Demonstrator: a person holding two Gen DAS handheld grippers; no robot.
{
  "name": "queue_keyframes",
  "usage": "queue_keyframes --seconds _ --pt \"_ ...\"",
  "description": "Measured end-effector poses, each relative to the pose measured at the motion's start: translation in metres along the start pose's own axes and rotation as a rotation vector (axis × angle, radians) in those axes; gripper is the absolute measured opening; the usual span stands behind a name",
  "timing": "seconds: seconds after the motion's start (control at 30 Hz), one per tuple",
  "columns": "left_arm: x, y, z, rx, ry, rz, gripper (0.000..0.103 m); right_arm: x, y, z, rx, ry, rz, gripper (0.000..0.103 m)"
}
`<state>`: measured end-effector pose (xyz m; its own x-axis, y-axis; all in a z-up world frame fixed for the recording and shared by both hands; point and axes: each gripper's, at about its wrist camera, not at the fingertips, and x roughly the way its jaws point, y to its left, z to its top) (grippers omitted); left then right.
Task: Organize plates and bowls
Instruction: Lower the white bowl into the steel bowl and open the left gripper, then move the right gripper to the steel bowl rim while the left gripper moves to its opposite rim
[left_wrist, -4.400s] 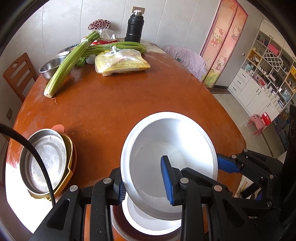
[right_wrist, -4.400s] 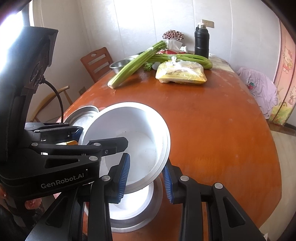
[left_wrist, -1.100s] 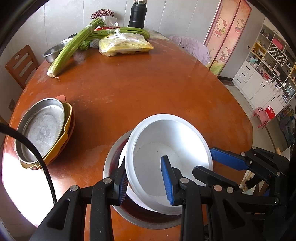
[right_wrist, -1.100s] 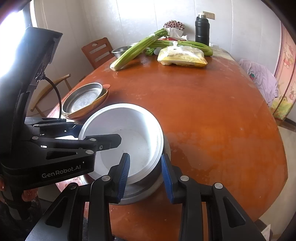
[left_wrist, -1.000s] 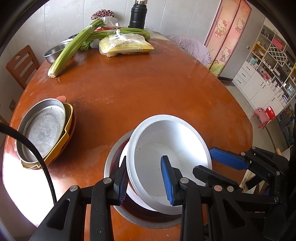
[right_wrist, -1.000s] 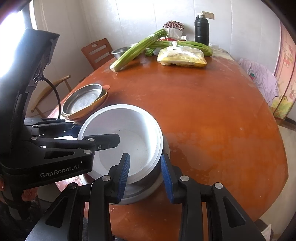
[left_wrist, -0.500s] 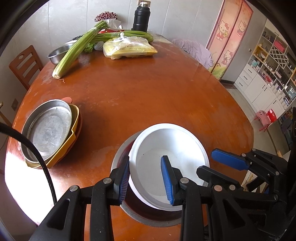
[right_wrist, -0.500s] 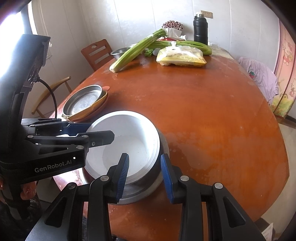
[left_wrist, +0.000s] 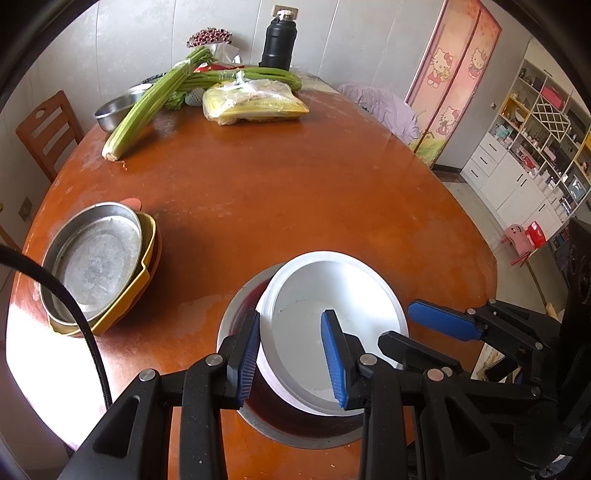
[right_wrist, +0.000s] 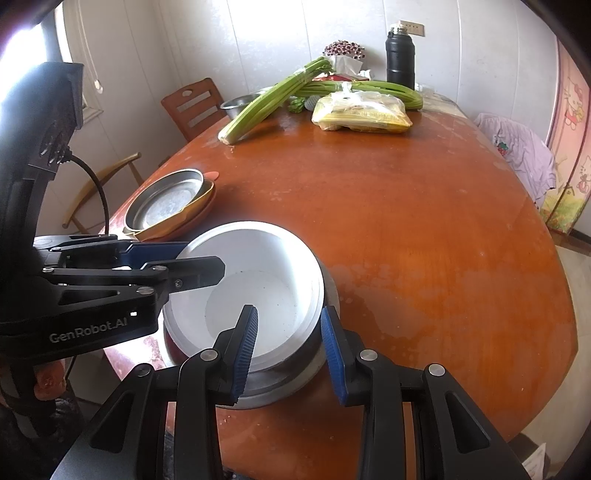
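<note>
On the round table (left_wrist: 295, 192), a steel pan (left_wrist: 92, 258) sits nested in a yellow dish (left_wrist: 146, 251) at the left. Nearer the edge, a white bowl (left_wrist: 332, 295) rests inside a wider steel bowl (left_wrist: 236, 314). The left gripper (left_wrist: 290, 350) straddles the white bowl's left rim, jaws apart. The right gripper (right_wrist: 286, 343) straddles its right rim, jaws likewise released.

text: "GenRobot.AI" | colour: white print | on: black body of left tool (right_wrist: 207, 271) | seen in: right wrist view | other readable text: none
</note>
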<state>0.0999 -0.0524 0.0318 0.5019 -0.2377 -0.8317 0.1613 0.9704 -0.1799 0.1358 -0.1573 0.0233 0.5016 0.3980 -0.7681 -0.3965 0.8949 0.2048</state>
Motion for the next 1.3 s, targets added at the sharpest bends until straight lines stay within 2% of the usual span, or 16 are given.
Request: queue_keyframes --seconds 0.6,0.8,0.9,1.17,1.3 --pt "-0.001 0.008 0.0 -0.013 -0.017 0.018 0.035 0.001 0.002 0.003 -0.003 -0.013 -0.015 0.038" --pt "-0.008 0.01 0.0 -0.01 -0.04 0.02 0.04 -0.002 0.006 0.004 -0.01 -0.031 -0.02 0.046" --pt "-0.011 0.012 -0.001 -0.016 -0.046 0.022 0.045 -0.003 0.007 0.006 -0.01 -0.038 -0.018 0.047" --pt "-0.018 0.024 -0.002 -0.037 -0.07 0.027 0.047 -0.009 0.015 0.009 -0.027 -0.075 -0.039 0.054" --pt "-0.023 0.028 -0.004 -0.042 -0.083 0.031 0.052 -0.013 0.018 0.011 -0.036 -0.099 -0.055 0.055"
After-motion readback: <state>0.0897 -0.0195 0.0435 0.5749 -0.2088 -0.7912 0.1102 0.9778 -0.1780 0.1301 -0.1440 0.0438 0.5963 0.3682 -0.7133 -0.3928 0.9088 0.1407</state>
